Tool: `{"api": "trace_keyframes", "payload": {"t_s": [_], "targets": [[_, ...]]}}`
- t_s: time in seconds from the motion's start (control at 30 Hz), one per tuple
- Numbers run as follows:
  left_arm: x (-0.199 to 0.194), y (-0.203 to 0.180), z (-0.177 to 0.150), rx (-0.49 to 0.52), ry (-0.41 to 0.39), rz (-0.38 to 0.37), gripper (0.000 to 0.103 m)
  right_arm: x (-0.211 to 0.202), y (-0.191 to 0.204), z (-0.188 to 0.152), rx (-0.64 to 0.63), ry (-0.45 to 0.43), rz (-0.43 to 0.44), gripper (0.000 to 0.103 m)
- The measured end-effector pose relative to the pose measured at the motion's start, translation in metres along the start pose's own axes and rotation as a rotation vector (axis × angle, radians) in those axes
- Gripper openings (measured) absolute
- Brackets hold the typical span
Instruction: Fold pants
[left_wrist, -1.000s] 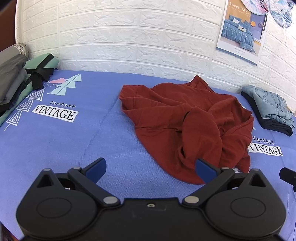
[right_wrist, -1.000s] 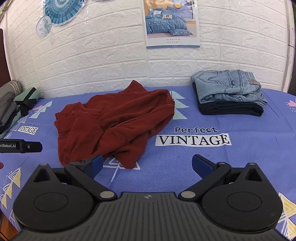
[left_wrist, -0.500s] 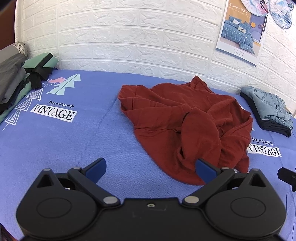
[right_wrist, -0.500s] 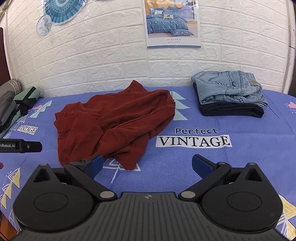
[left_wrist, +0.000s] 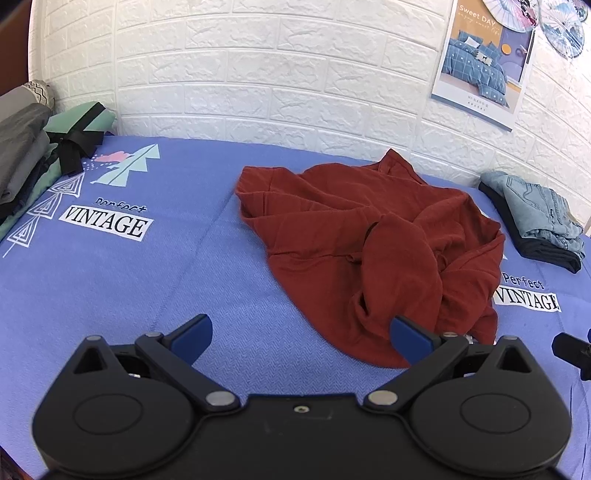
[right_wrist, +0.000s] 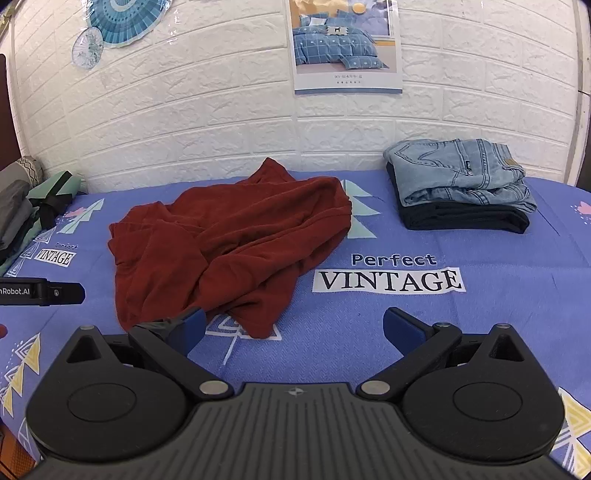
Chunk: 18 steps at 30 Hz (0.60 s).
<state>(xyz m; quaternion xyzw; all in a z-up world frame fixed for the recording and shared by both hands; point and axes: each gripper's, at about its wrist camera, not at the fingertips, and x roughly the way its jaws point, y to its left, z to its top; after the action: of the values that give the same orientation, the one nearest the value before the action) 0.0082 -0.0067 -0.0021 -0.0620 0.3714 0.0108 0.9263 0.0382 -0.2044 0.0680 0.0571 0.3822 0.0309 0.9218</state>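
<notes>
We hold both grippers, left (left_wrist: 301, 334) and right (right_wrist: 293, 326), empty with fingers spread, the crumpled pants (right_wrist: 229, 240) ahead at mid-bed, their near hem closest to the left.

The near edge of the red pants (left_wrist: 369, 251) is covered by a blue fingertip (left_wrist: 410, 338) in the left wrist view. The grey folded pile (left_wrist: 18, 147) is cut off by the left border. Only the tip of the right gripper (left_wrist: 572, 350) is seen. The poster (right_wrist: 345, 44) is cropped above; its small print cannot be read.
</notes>
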Motion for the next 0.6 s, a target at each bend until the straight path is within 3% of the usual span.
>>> {"api": "trace_keyframes", "payload": {"t_s": [0.6], "targets": [[0.011, 0.003, 0.003, -0.029, 0.018, -0.005, 0.103, 0.013, -0.001, 0.005, 0.014, 0.029, 0.009, 0.103]]}}
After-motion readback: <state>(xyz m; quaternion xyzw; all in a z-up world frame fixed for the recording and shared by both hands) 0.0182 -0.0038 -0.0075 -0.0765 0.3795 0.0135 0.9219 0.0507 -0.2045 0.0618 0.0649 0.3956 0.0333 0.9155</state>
